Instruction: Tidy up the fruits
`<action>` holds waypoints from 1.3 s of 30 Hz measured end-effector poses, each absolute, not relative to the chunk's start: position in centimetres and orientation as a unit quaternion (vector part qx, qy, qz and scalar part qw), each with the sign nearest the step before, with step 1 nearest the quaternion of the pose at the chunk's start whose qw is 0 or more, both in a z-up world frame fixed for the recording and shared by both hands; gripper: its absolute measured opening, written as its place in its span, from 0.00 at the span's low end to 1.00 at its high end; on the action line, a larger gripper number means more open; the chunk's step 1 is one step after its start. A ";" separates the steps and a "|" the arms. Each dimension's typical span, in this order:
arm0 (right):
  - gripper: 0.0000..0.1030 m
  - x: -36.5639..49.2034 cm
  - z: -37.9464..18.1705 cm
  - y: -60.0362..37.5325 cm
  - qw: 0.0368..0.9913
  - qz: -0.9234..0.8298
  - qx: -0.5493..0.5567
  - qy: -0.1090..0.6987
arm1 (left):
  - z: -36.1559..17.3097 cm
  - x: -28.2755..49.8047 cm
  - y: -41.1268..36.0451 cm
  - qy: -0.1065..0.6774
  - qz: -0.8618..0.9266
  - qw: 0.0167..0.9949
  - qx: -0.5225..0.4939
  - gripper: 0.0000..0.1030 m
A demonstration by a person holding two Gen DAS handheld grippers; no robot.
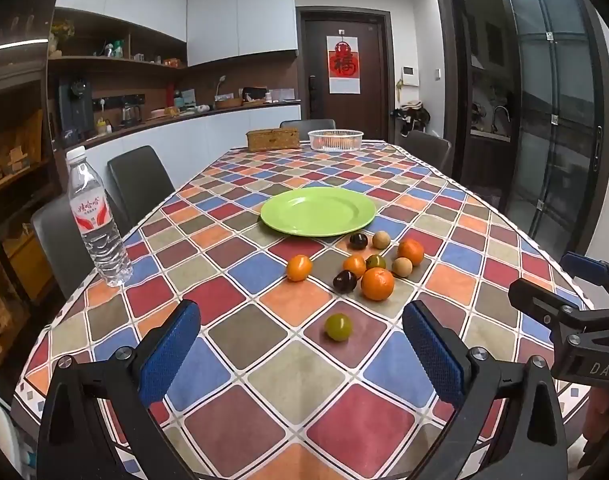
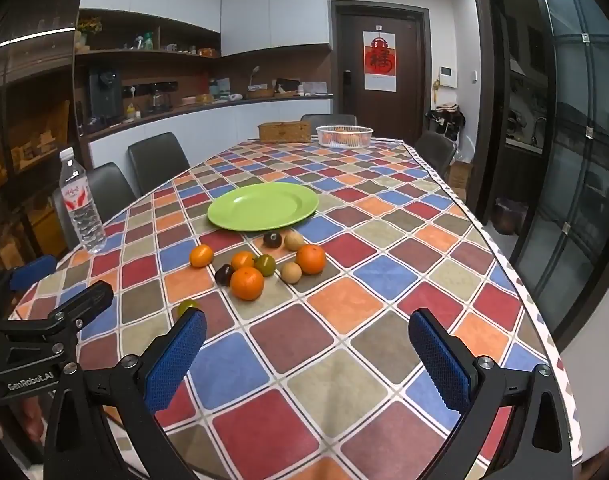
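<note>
We see two handheld grippers held low over a dining table, both angled down toward it. The left gripper (image 1: 300,344) has its blue-padded fingers (image 1: 170,350) spread wide with nothing between them. The right gripper (image 2: 306,350) is the same: fingers (image 2: 440,364) spread wide, holding nothing, above bare tablecloth (image 2: 344,360).

Just ahead of the left gripper, alone on the cloth, lies a small green fruit (image 1: 338,327). From the right wrist view it is half hidden behind that gripper's left finger.

Farther out sits the main cluster of fruit. Nearest us is a large orange (image 1: 377,283), touching a dark plum-like fruit (image 1: 345,281) on its left. Behind them are a smaller orange fruit (image 1: 354,265) and a greenish fruit (image 1: 375,262), close together. To the right lie a tan round fruit (image 1: 402,267) and a second large orange (image 1: 410,251). Off to the left, apart from the group, is a lone small orange fruit (image 1: 299,267). Closest to the plate sit another dark fruit (image 1: 358,241) and another tan fruit (image 1: 381,239), side by side.

Beyond the fruit is an empty green plate (image 1: 318,212). A water bottle (image 1: 94,216) stands upright near the table's left edge. At the far end sit a woven box (image 1: 273,139) and a white basket (image 1: 335,139).
</note>
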State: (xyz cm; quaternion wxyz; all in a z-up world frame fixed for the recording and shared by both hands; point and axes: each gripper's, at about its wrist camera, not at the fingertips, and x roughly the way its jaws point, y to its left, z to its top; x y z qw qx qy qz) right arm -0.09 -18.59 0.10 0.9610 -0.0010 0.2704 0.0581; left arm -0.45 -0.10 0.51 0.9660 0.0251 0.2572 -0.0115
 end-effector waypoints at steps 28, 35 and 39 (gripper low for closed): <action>0.99 -0.7 0.6 -18.7 0.963 0.060 -0.004 0.262 | 0.6 -0.8 -0.1 0.248 -0.013 0.968 0.023 1.00; 0.99 -0.8 0.6 -18.7 0.963 0.061 -0.004 0.262 | 0.6 -0.8 -0.1 0.247 -0.013 0.969 0.022 1.00; 0.99 -0.8 0.6 -18.7 0.963 0.060 -0.004 0.262 | 0.6 -0.8 -0.1 0.247 -0.014 0.969 0.022 1.00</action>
